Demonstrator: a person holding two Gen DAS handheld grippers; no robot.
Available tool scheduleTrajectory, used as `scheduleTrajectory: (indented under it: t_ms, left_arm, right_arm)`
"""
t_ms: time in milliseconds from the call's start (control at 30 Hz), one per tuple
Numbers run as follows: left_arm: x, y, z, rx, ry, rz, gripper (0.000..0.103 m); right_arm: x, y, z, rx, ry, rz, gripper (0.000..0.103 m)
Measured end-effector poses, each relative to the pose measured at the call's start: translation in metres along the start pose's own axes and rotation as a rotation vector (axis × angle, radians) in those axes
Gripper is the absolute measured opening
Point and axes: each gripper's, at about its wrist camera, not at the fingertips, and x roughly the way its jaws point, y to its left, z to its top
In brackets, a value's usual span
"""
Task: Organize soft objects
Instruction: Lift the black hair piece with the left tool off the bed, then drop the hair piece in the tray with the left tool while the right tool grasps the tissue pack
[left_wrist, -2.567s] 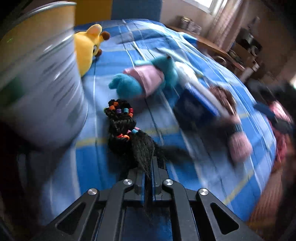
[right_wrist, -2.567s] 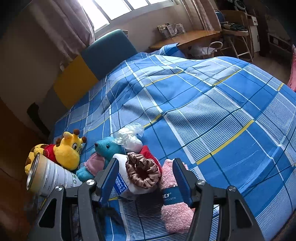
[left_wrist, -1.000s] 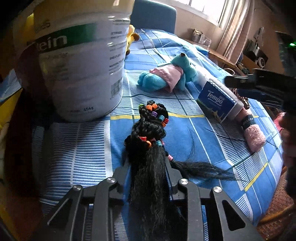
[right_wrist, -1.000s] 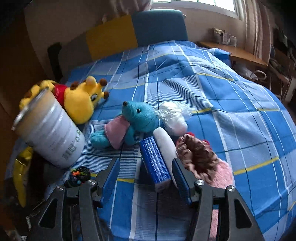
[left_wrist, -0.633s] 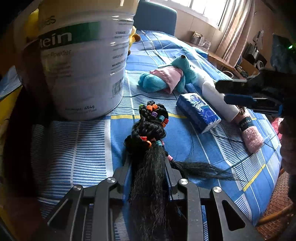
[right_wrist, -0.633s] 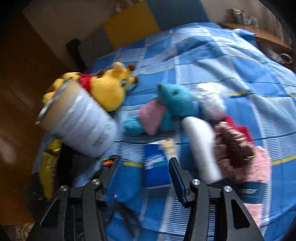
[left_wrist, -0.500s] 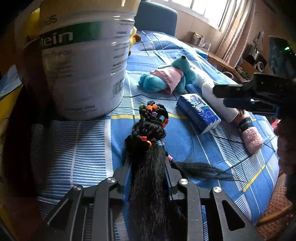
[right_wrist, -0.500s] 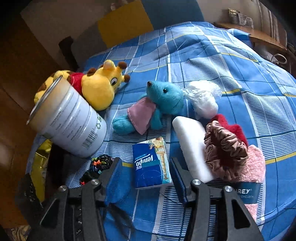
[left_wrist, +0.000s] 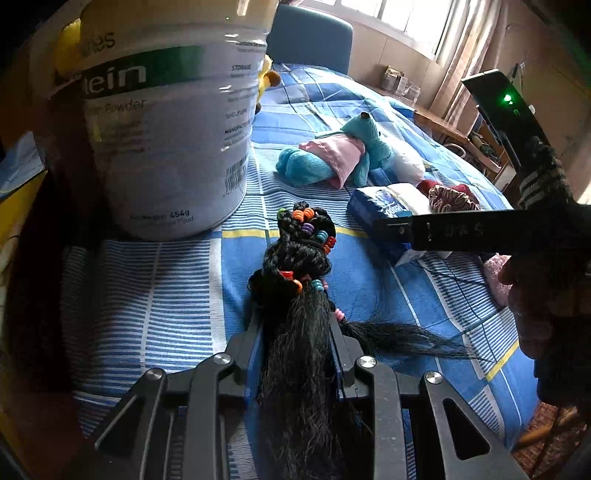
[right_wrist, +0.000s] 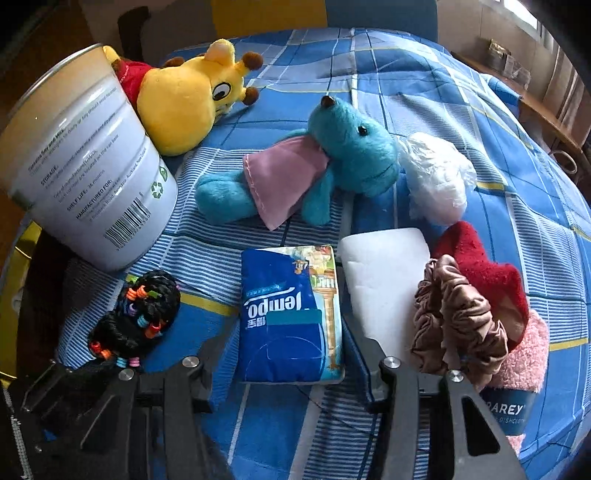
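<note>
My left gripper (left_wrist: 295, 325) is shut on a black braided hairpiece with coloured beads (left_wrist: 301, 254), which rests on the blue plaid bed; the hairpiece also shows in the right wrist view (right_wrist: 138, 314). My right gripper (right_wrist: 290, 354) is open, its fingers on either side of a blue Tempo tissue pack (right_wrist: 291, 314) lying flat on the bed. The tissue pack (left_wrist: 380, 214) shows partly behind the right gripper in the left wrist view. A teal plush with pink cloth (right_wrist: 321, 166) lies beyond it.
A large white powder can (right_wrist: 88, 177) stands at the left, a yellow giraffe plush (right_wrist: 188, 99) behind it. A white sponge block (right_wrist: 384, 280), brown scrunchie (right_wrist: 454, 317), red cloth (right_wrist: 480, 266), pink dishcloth (right_wrist: 524, 362) and white plastic bundle (right_wrist: 439, 177) lie to the right.
My right gripper has let go of the tissue pack, which now lies flat on the bed, and has come down closer over it. My left gripper has stayed still with the hairpiece.
</note>
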Motion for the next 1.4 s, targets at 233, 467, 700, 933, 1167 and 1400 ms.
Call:
scheduleTrajectory:
  t_ms: [233, 467, 700, 933, 1167, 1400]
  left_arm:
    - [-0.005, 0.001, 0.003, -0.008, 0.037, 0.026, 0.007]
    - [-0.035, 0.000, -0.001, 0.007, 0.010, -0.008, 0.006]
    - [-0.091, 0.021, 0.004, -0.056, -0.073, -0.035, 0.006]
    - [-0.148, 0.086, 0.014, -0.226, -0.155, 0.006, 0.006]
    - [-0.163, 0.171, 0.010, -0.380, -0.147, 0.151, 0.006]
    - [-0.128, 0.226, 0.009, -0.428, -0.041, 0.265, 0.007]
  right_arm:
    - [0.004, 0.004, -0.002, 0.000, -0.013, -0.013, 0.052]
    - [0.001, 0.003, -0.003, -0.007, -0.019, -0.020, 0.052]
    - [0.003, 0.006, -0.004, -0.016, -0.019, -0.025, 0.052]
    - [0.007, 0.012, -0.006, -0.043, -0.002, -0.046, 0.053]
    - [0.009, 0.017, -0.008, -0.048, -0.003, -0.053, 0.053]
    - [0.009, 0.020, -0.008, -0.059, -0.008, -0.058, 0.053]
